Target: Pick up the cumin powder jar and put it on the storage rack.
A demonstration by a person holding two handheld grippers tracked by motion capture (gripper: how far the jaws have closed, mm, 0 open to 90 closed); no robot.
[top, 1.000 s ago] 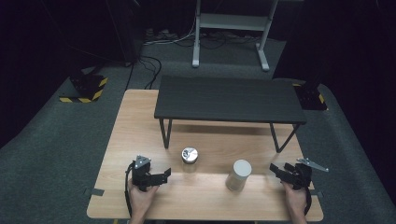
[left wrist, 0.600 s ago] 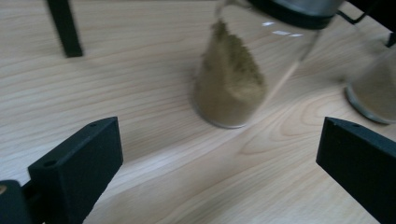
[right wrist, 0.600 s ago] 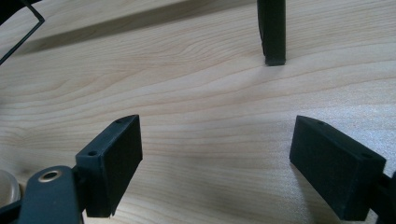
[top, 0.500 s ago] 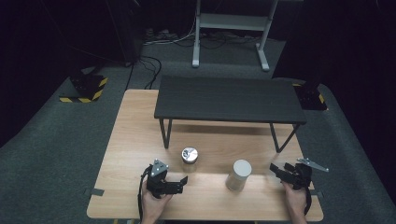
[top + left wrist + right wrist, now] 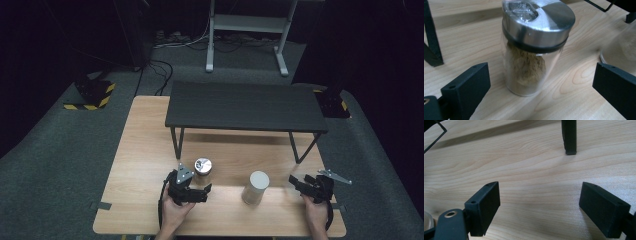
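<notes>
A glass spice jar (image 5: 534, 50) stood upright on the wooden table (image 5: 145, 150), its long axis vertical and its lid facing up. It had a clear glass body about half filled with a brownish-tan powder heaped against one side, a black band at the neck, and a brushed metal cap whose top looked split into a plain half and a recessed half. In the high view the jar (image 5: 202, 167) sat toward the near middle of the table, just in front of the small black shelf (image 5: 245, 105) that stood on thin legs across the far half.

The left gripper (image 5: 192, 192) was just near of the jar, and in the left gripper view its jaws were spread wide with the jar between and beyond them, neither jaw touching the glass.

A second jar with a pale top (image 5: 256, 187) stood upright to the right of the first, apart from it.

The right gripper (image 5: 302, 184) rested at the near right of the table, well clear of both jars, jaws parted over bare wood, grasping nothing. One black shelf leg (image 5: 569, 136) stood ahead of it.
</notes>
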